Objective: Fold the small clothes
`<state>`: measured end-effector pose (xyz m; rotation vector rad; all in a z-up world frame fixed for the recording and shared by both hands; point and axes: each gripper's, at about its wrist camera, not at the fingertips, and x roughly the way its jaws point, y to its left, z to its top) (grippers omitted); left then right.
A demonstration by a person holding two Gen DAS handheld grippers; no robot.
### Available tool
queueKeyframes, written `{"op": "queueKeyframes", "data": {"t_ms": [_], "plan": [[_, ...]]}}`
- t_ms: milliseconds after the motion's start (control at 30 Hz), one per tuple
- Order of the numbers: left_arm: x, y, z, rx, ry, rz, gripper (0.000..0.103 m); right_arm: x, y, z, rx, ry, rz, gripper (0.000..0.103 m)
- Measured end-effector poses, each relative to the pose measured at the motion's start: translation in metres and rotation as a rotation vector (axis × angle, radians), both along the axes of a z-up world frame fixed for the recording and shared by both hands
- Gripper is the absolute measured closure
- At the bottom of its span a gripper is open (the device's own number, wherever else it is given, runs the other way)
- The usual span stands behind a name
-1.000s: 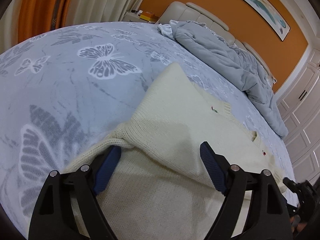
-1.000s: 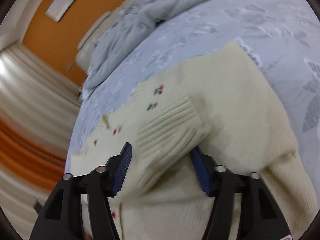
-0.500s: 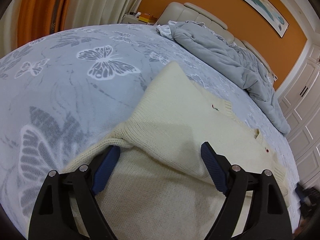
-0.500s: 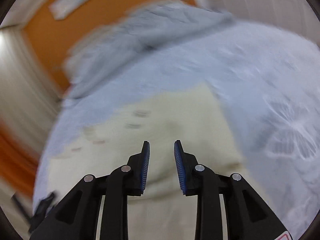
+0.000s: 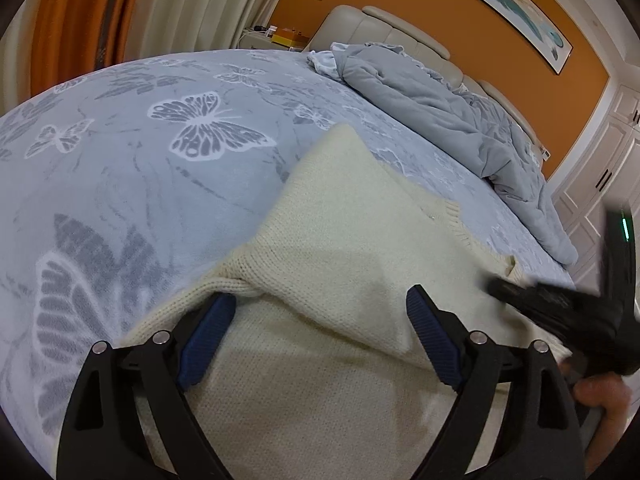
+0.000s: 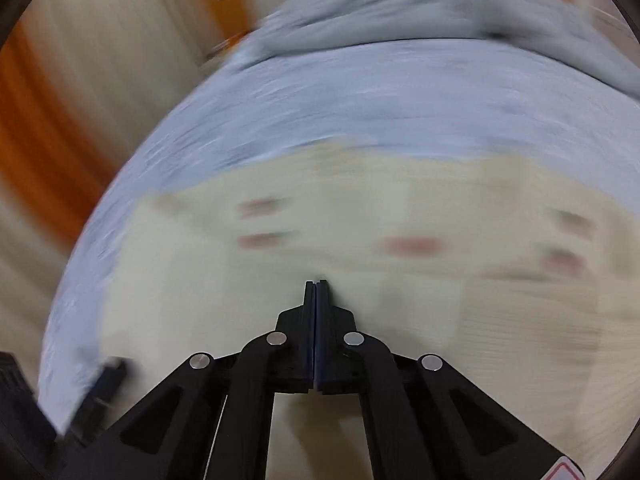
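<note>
My left gripper hangs wide open right over the sweater, which runs away toward the pillows, while my right gripper looks pinched shut on nothing over its front.

Both grippers are matte black linkages with silver rivet heads at the joints. The left gripper carries ribbed dark-blue pads; the right gripper shows a red-and-white sticker at its base. Bare skin of the right hand shows beside a black housing with a small green light.
</note>
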<state>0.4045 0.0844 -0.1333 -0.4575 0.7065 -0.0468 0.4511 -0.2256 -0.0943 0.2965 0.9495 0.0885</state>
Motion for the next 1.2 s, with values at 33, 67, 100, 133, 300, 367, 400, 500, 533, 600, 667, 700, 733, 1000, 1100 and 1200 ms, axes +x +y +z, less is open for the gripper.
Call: {"op": "queueKeyframes", "data": {"t_ms": [33,67,100,133,300,367,400,500,533,600,667,700,733,1000,1100,1200], "plan": [[0.000,0.000,0.000,0.003,-0.001,-0.002,0.017,-0.012,-0.031,-0.001,0.053,-0.009,-0.044,0.103],[0.001,-0.001,0.000,0.007,0.000,-0.002,0.017,-0.030,-0.066,0.000,0.042,0.000,-0.138,0.103],[0.001,-0.002,0.000,0.010,0.001,-0.003,0.017,-0.045,-0.086,0.002,0.013,0.001,-0.205,0.103],[0.001,-0.002,0.000,0.012,0.001,-0.003,0.016,-0.058,-0.102,0.008,0.027,-0.013,-0.244,0.103],[0.002,-0.003,0.001,0.015,0.004,-0.003,0.016,-0.104,-0.100,0.021,-0.009,-0.034,-0.147,0.103],[0.001,-0.004,0.001,0.014,0.002,-0.003,0.016,-0.114,-0.120,-0.001,-0.012,0.003,-0.197,0.103],[0.002,-0.004,0.001,0.018,0.003,-0.003,0.016,-0.126,-0.134,-0.001,0.046,-0.019,-0.237,0.103],[0.003,-0.006,0.000,0.023,0.004,-0.012,0.013,-0.164,-0.154,0.015,-0.003,-0.020,-0.433,0.101],[0.004,-0.006,-0.001,0.028,0.006,-0.017,0.011,-0.177,-0.158,0.021,0.031,-0.037,-0.444,0.101],[0.007,-0.009,-0.001,0.039,0.015,-0.028,0.009,-0.224,-0.155,0.034,0.091,-0.043,-0.452,0.087],[0.008,-0.010,0.000,0.047,0.031,-0.029,0.009,-0.271,-0.144,0.045,0.078,-0.008,-0.455,0.066],[0.008,-0.010,0.002,0.049,0.042,-0.031,0.008,-0.298,-0.137,0.048,0.074,0.018,-0.445,0.052],[0.008,-0.010,0.004,0.050,0.056,-0.038,0.009,-0.314,-0.131,0.051,0.068,0.036,-0.443,0.049],[-0.140,0.050,0.050,-0.032,0.211,-0.093,0.005,-0.456,-0.102,0.034,0.094,0.223,-0.372,0.028],[-0.192,0.081,0.035,-0.009,0.353,-0.032,0.005,-0.453,-0.101,0.015,0.208,0.249,-0.359,0.028],[-0.225,0.102,0.016,-0.097,0.385,0.015,0.005,-0.443,-0.091,0.001,0.234,0.235,-0.363,0.024]]}}
